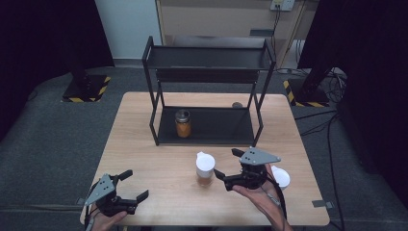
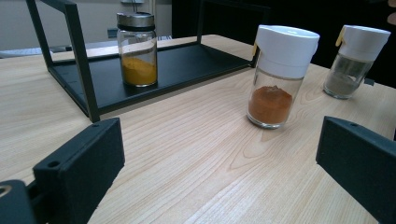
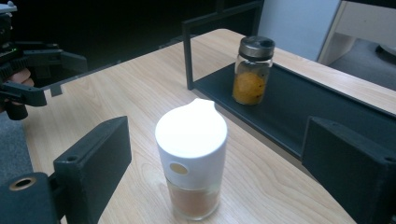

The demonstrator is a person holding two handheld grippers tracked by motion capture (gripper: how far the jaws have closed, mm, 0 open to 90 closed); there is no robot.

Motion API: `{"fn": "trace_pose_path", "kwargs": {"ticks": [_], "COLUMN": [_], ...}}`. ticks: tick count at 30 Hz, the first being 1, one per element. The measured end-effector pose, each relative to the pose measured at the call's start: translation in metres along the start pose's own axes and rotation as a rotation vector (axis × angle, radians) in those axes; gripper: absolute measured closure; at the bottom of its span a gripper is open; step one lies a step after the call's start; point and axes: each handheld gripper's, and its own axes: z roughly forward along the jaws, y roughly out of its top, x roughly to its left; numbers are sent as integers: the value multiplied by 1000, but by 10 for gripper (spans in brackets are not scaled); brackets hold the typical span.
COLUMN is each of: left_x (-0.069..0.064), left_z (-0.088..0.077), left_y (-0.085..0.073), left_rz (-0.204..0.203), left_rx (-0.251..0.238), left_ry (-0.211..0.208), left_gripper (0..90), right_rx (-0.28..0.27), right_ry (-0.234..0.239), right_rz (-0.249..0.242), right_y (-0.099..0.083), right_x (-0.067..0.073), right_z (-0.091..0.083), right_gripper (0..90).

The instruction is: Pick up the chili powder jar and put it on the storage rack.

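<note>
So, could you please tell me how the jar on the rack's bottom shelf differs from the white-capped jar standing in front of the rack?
The shelf jar has a flat metal lid; the white-capped jar has a tall white plastic cap with a spout. The shelf jar holds yellow powder, the white-capped jar darker orange-brown powder. The shelf jar stands on the rack, the white-capped jar on the table, ahead of the open right gripper. Both are clear glass, upright and partly filled.

- Second white-capped jar [image 1: 281,177] largely covered by the right gripper [image 1: 230,169] and hand in the high view; contents not discernible there.
- Small dark object [image 1: 236,104] behind the rack [image 1: 153,86]: too small to be identified.
- Left forearm cut off at bottom edge.
</note>
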Motion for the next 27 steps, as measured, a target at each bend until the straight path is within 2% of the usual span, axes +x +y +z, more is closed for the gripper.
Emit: {"fn": "trace_pose_path", "kwargs": {"ticks": [14,27], "left_x": [0,0], "left_z": [0,0], "left_y": [0,0], "left_rz": [0,-2], "left_rx": [0,-3], "left_ry": [0,-1], "left_gripper": [4,4], "right_rx": [17,48], "right_ry": [41,40], "right_rz": [-8,-16], "right_y": [-5,-15], "right_x": [3,8], "right_z": [37,68], "right_gripper": [113,176]}}
